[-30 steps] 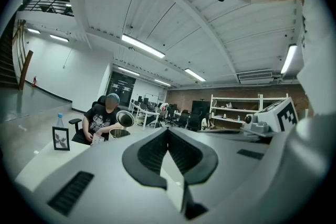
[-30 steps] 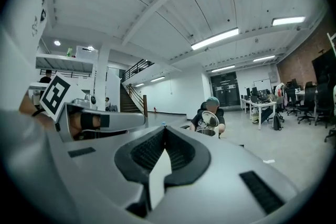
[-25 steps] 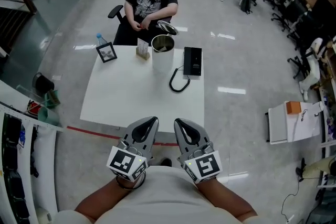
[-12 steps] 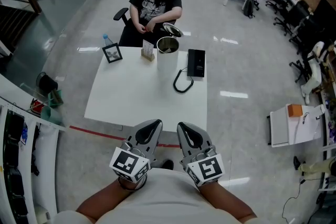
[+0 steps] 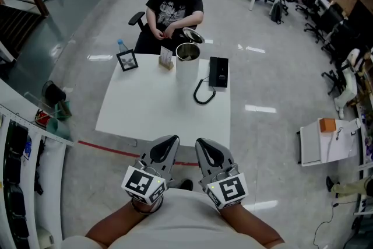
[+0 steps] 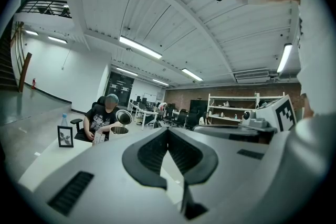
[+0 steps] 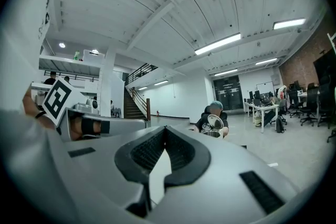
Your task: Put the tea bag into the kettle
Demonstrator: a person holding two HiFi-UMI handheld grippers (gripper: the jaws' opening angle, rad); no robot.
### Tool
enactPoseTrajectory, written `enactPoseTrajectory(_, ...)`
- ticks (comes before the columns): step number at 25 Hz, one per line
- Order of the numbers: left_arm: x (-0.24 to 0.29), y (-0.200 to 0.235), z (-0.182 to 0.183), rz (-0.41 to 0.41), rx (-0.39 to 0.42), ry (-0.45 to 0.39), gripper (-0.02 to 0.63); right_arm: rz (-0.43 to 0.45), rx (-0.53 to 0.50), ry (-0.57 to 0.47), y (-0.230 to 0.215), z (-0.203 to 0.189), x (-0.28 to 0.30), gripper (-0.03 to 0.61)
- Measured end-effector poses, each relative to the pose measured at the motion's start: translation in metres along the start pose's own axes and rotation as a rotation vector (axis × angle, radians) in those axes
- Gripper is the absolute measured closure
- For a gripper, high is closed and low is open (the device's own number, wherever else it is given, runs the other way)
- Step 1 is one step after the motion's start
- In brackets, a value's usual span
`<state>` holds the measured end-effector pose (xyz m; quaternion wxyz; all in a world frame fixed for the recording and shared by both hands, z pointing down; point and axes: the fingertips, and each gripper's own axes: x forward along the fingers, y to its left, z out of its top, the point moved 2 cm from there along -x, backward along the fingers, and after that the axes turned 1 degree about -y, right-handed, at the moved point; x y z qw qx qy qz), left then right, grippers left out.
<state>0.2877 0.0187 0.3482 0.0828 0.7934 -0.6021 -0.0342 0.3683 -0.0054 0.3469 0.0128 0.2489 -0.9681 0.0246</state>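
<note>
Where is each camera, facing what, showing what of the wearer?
Head view: on the head, steeply down at table and kettle; forearms, left hand-held gripper, right hand-held gripper.
Left gripper view: on the left one, facing the kettle; shut jaws show.
Right gripper view: likewise, on the right one.
Both gripper views share the kettle.

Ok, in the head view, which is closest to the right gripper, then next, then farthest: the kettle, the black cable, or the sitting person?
1. Black cable, looped on the right side of the table, nearest the right gripper.
2. Kettle, lid open, near the table's far edge.
3. Sitting person, beyond the table.
</note>
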Motion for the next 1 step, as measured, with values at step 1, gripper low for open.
enactPoseTrajectory(1,-0.0018,-0.0003,0.0003,0.001,0.000,0.000,0.604,0.000,0.001,0.000,0.0013,0.0005,-0.0008,0.568)
